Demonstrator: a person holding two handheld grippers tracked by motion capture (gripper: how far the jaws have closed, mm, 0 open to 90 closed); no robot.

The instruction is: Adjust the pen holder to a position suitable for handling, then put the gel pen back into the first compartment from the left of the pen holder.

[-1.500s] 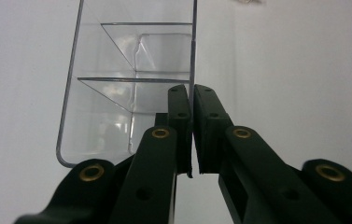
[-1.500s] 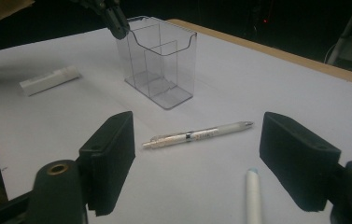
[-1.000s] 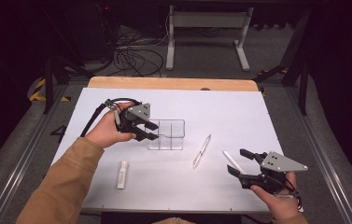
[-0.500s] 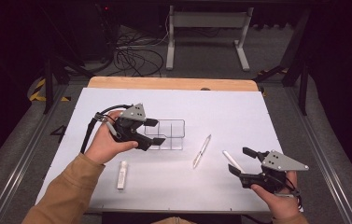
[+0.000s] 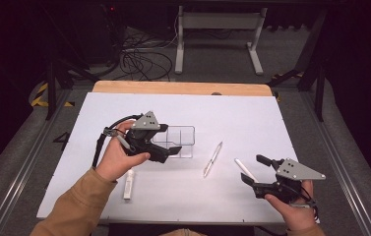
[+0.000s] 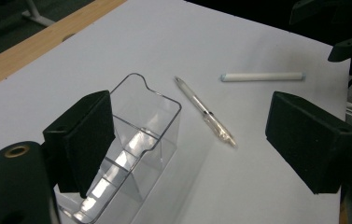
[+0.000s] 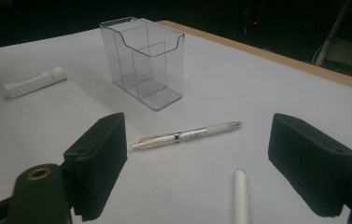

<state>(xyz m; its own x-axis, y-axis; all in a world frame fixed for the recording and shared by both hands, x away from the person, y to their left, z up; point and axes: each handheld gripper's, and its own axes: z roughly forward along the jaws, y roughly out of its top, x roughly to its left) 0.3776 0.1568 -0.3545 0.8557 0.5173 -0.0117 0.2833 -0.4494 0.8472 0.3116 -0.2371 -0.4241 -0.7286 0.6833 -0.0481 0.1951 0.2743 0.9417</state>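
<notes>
We count one clear plastic organiser (image 5: 179, 141), one clear pen (image 5: 212, 159), one white stick (image 5: 245, 169) and one white capped tube (image 5: 129, 184), all on the white counter (image 5: 232, 118).

The organiser stands upright near the middle of the counter, open side up, with inner dividers forming several compartments; we cannot tell the exact number. In the right gripper view its front wall (image 7: 142, 60) dips in a scooped cut-out, and nothing lies inside it.

The pen lies flat to the right of the organiser, apart from it. Its long axis runs diagonally in the high view, from near-left to far-right. In the right gripper view it (image 7: 187, 135) shows a whitish barrel with a dark band at mid-length and a pointed tip at the right end.

The white stick lies flat just ahead of the right hand-held gripper (image 5: 258, 169), angled from far-left to near-right. The capped tube lies flat beside the person's left wrist, its long axis running near to far.

The left hand-held gripper (image 5: 175, 149) is released, jaws spread wide, one pad (image 6: 82, 135) apparently close against the organiser's left side. The right hand-held gripper is likewise released, grasping nothing, its pads (image 7: 100, 158) either side of the stick's end (image 7: 240, 198).
</notes>
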